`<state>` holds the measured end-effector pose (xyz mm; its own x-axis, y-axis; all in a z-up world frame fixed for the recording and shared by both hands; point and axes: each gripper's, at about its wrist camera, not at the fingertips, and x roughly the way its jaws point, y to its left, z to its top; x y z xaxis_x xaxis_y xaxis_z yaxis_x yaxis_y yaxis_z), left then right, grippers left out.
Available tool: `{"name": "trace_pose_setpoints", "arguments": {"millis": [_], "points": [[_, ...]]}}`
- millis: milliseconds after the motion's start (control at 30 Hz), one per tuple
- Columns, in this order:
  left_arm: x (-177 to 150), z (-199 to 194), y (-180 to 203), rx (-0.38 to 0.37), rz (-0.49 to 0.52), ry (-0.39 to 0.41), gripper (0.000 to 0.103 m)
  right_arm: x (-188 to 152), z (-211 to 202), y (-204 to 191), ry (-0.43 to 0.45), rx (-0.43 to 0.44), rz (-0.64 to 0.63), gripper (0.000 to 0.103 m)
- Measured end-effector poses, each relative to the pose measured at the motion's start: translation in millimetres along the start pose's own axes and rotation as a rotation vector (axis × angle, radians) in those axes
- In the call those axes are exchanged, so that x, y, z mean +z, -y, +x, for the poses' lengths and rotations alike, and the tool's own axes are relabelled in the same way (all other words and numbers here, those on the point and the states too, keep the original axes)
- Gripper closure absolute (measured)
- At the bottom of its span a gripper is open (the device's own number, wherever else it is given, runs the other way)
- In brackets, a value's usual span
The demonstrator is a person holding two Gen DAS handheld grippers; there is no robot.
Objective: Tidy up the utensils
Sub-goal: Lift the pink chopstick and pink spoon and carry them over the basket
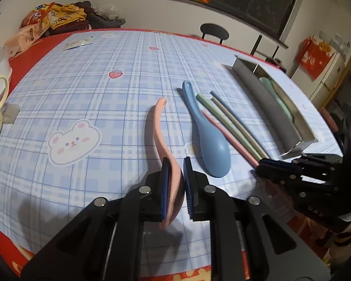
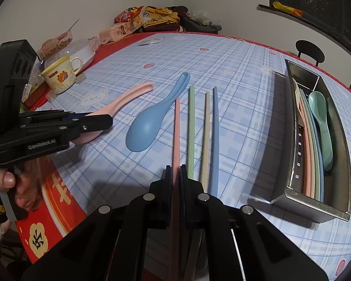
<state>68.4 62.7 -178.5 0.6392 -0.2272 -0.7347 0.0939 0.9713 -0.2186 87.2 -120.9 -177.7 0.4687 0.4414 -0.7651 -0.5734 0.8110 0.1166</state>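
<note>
1. The worktop (image 2: 234, 75) is covered by a blue checked cloth with bears and strawberries.
2. A metal tray (image 2: 339, 145) is set at the right, and a green spoon (image 2: 321, 126) and coloured chopsticks are kept inside it.
3. A blue spoon (image 2: 147, 126) is laid between the pink spoon and four loose chopsticks.
4. The pink spoon (image 1: 161, 126) is pinched at its bowl by the left gripper (image 1: 176, 182), closed tight on it.
5. The pink chopstick (image 2: 176, 135) is squeezed by the closed right gripper (image 2: 175, 182).
</note>
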Motion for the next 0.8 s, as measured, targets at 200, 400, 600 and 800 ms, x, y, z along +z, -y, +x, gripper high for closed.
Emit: {"name": "trace_pose_setpoints", "arguments": {"millis": [200,400,600,800], "points": [[-4,-13,-13,-0.055,-0.072,0.075,0.087,0,1,-6,0.001,-0.033,-0.029,0.095],[-8,-29,-12,-0.055,-0.081,0.152,0.087,0,-5,0,0.030,-0.005,0.002,0.097],[-9,-37,-23,-0.077,-0.135,0.193,0.087,-1,-15,7,0.082,0.010,0.030,0.097],[-9,-39,-19,-0.049,-0.118,0.206,0.087,-4,-27,13,0.141,0.044,0.060,0.097]]}}
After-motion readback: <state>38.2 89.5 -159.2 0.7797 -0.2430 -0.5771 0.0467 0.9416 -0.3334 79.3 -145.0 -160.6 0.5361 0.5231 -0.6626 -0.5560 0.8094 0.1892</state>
